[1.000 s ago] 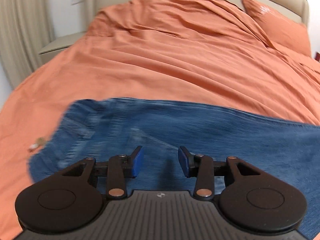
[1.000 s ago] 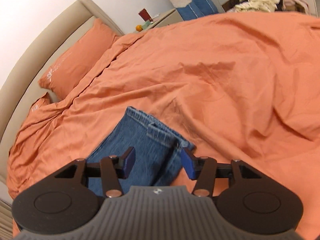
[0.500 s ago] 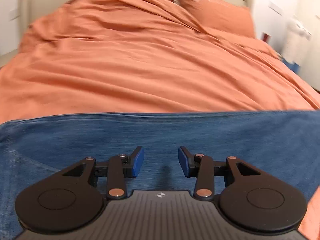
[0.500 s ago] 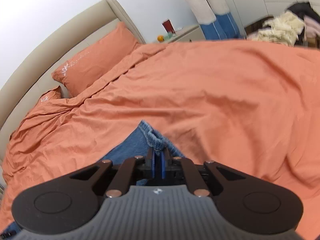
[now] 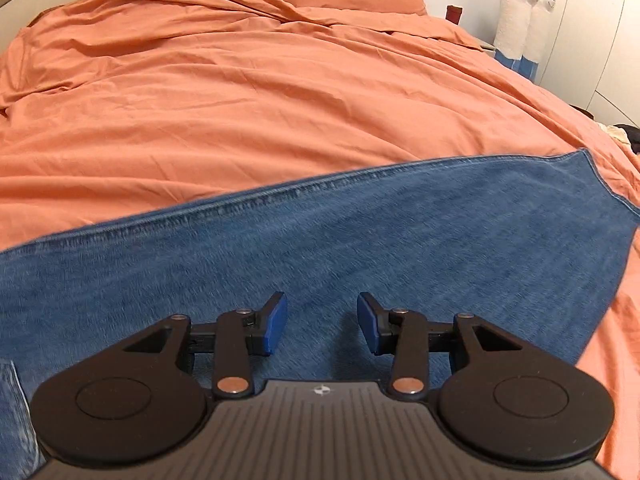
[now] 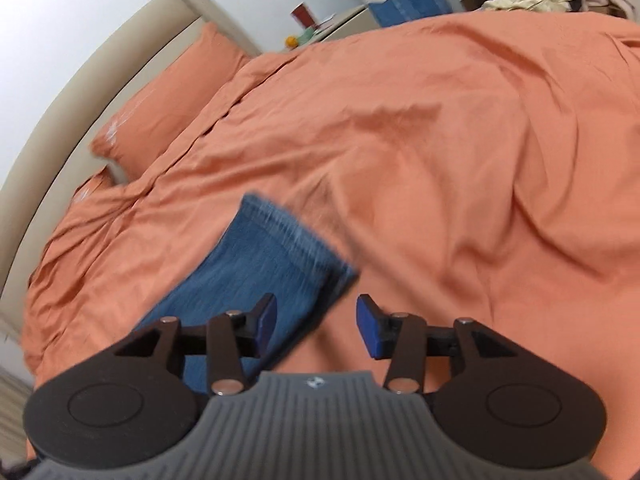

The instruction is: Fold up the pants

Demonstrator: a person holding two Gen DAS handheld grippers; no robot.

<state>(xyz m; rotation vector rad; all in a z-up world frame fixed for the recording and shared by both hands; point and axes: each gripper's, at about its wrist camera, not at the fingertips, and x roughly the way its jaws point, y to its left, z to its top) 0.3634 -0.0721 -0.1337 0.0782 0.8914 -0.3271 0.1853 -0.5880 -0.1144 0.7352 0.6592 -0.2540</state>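
Left claw [image 5: 322,322]: fingers apart, nothing between, hovering over pants [image 5: 360,240]. Right claw [image 6: 316,322]: fingers apart, empty, above near corner of hem end. Pants: blue denim, laid flat across near part of bed [image 5: 240,100], w/ orange duvet. Pillow [image 6: 160,112] at far left, by headboard [image 6: 100,68].
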